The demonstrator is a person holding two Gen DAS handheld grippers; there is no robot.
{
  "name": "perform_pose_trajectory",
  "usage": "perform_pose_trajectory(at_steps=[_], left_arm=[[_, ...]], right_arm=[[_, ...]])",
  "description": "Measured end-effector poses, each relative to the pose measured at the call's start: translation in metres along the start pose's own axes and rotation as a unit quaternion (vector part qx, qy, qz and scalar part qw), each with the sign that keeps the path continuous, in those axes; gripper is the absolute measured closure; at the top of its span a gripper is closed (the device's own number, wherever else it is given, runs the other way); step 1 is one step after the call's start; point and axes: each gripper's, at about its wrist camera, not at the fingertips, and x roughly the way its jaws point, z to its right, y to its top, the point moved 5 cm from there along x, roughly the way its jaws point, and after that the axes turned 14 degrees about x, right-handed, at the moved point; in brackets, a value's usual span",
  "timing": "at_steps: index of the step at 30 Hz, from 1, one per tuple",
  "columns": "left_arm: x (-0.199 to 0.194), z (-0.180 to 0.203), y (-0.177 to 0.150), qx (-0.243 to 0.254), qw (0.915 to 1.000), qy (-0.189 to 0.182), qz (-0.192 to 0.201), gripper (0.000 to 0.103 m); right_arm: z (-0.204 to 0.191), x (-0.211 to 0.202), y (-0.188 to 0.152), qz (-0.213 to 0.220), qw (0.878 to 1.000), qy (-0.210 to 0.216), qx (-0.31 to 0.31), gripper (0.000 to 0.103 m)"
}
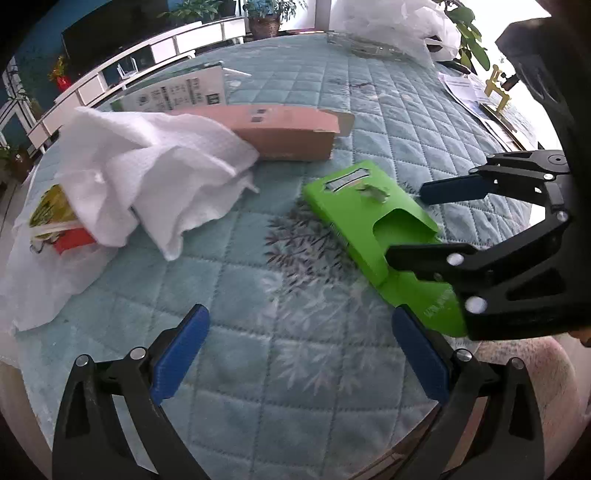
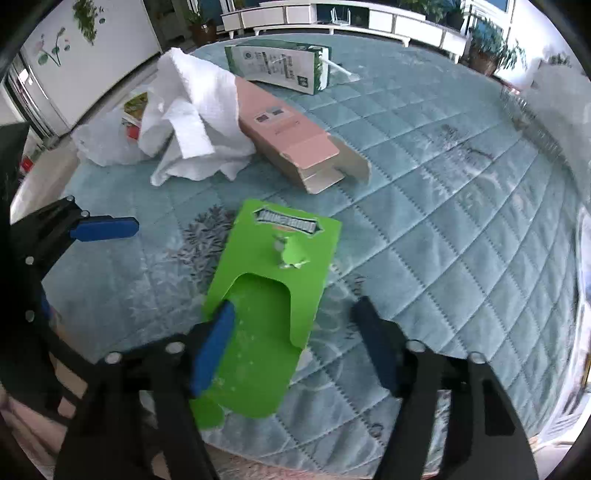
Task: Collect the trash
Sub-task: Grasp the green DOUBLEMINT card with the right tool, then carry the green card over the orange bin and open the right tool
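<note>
A flat green card package (image 2: 273, 258) lies on the teal quilted tablecloth (image 2: 443, 206), its near end over the table's edge. My right gripper (image 2: 295, 343) straddles that end. Its left blue pad (image 2: 214, 347) overlaps the card's left edge, while the right finger rests beside the card, apart from it, so the jaws stand open. In the left wrist view the green package (image 1: 354, 214) is right of centre with the right gripper (image 1: 436, 225) over it. My left gripper (image 1: 301, 350) is open above bare cloth to the card's left, holding nothing.
Behind the card lie a pink carton (image 2: 291, 136), a crumpled white paper towel (image 2: 192, 122), a green-and-white drink carton (image 2: 280, 66) and a clear bag of wrappers (image 1: 55, 229). Papers (image 1: 465, 92) and a white plastic bag (image 1: 399, 26) sit at the far side.
</note>
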Motion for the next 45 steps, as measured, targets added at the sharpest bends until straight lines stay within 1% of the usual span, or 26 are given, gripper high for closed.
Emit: perform_pose_trajectory(at_steps=[1, 2, 4, 5, 7, 8, 9, 10, 11, 12, 13, 15, 16, 20, 23, 25, 28, 31, 35, 38, 39, 40, 41, 42, 45], left_arm=[[0.002, 0.002, 0.003, -0.001, 1.0000, -0.003, 0.002, 0.006], [0.003, 0.003, 0.004, -0.001, 1.0000, -0.006, 0.004, 0.006], [0.004, 0.006, 0.008, -0.001, 0.9999, -0.009, 0.009, 0.006], [0.004, 0.009, 0.011, 0.001, 0.9997, -0.018, 0.016, 0.006], [0.003, 0.015, 0.016, 0.002, 0.9991, -0.032, 0.026, 0.007], [0.004, 0.016, 0.018, 0.004, 0.9992, -0.031, 0.026, 0.014], [0.005, 0.017, 0.020, 0.007, 0.9995, -0.022, 0.022, 0.020], [0.006, 0.018, 0.021, 0.010, 0.9996, -0.014, 0.020, 0.023], [0.006, 0.019, 0.023, 0.014, 0.9997, -0.010, 0.019, 0.030], [0.005, 0.020, 0.024, 0.014, 0.9996, -0.015, 0.021, 0.040], [0.003, 0.020, 0.025, 0.011, 0.9993, -0.027, 0.025, 0.045], [0.000, 0.020, 0.025, -0.001, 0.9982, -0.053, 0.028, 0.068], [-0.001, 0.020, 0.025, -0.005, 0.9978, -0.061, 0.027, 0.070], [-0.010, 0.021, 0.022, -0.008, 0.9977, -0.058, 0.034, 0.074], [-0.022, 0.019, 0.018, -0.016, 0.9971, -0.062, 0.042, 0.075], [-0.033, 0.016, 0.013, -0.019, 0.9971, -0.058, 0.047, 0.075], [-0.050, 0.009, 0.002, -0.024, 0.9972, -0.046, 0.053, 0.075], [-0.071, -0.002, -0.016, -0.029, 0.9975, -0.027, 0.058, 0.075], [-0.099, -0.026, -0.056, -0.053, 0.9971, 0.004, 0.055, 0.076], [-0.119, -0.048, -0.091, -0.082, 0.9948, 0.022, 0.057, 0.076], [-0.125, -0.055, -0.103, -0.093, 0.9937, 0.025, 0.057, 0.076], [-0.131, -0.062, -0.115, -0.103, 0.9926, 0.030, 0.057, 0.077], [-0.138, -0.072, -0.132, -0.116, 0.9909, 0.038, 0.057, 0.077], [-0.143, -0.078, -0.143, -0.125, 0.9896, 0.043, 0.057, 0.077], [-0.159, -0.102, -0.190, -0.165, 0.9833, 0.053, 0.056, 0.077]], right_arm=[[-0.001, 0.000, 0.001, 0.003, 1.000, -0.003, -0.003, 0.058], [0.000, -0.001, 0.002, 0.001, 1.000, 0.005, 0.000, 0.072], [0.002, -0.004, 0.002, -0.003, 1.000, 0.011, 0.008, 0.081], [0.004, -0.004, 0.002, -0.005, 1.000, 0.014, 0.011, 0.086], [0.007, -0.004, 0.003, -0.007, 1.000, 0.022, 0.019, 0.088], [0.008, -0.005, 0.003, -0.007, 0.999, 0.026, 0.022, 0.088], [0.008, -0.006, 0.002, -0.009, 0.999, 0.030, 0.024, 0.089], [0.007, -0.007, 0.002, -0.009, 0.999, 0.031, 0.024, 0.089], [0.007, -0.008, 0.001, -0.009, 0.999, 0.032, 0.025, 0.089], [0.006, -0.011, -0.001, -0.008, 0.999, 0.034, 0.026, 0.089], [0.005, -0.012, -0.002, -0.007, 0.999, 0.035, 0.025, 0.089], [0.002, -0.018, -0.002, 0.000, 0.999, 0.036, 0.022, 0.089], [0.000, -0.021, -0.002, 0.002, 0.999, 0.039, 0.020, 0.089], [-0.006, -0.033, -0.003, 0.012, 0.999, 0.033, 0.016, 0.089], [-0.012, -0.041, -0.005, 0.016, 0.999, 0.036, 0.015, 0.089], [-0.020, -0.048, -0.007, 0.019, 0.999, 0.040, 0.011, 0.089], [-0.038, -0.058, -0.007, 0.025, 0.999, 0.046, -0.002, 0.089], [-0.067, -0.067, -0.011, 0.032, 0.998, 0.054, -0.023, 0.089], [-0.121, -0.074, -0.021, 0.042, 0.995, 0.059, -0.072, 0.089], [-0.159, -0.076, -0.028, 0.037, 0.992, 0.078, -0.096, 0.088], [-0.180, -0.075, -0.031, 0.033, 0.990, 0.089, -0.107, 0.088], [-0.191, -0.075, -0.032, 0.030, 0.989, 0.095, -0.113, 0.088], [-0.211, -0.074, -0.036, 0.026, 0.986, 0.105, -0.127, 0.088], [-0.228, -0.073, -0.039, 0.025, 0.984, 0.109, -0.140, 0.088], [-0.276, -0.068, -0.050, 0.017, 0.977, 0.116, -0.180, 0.088]])
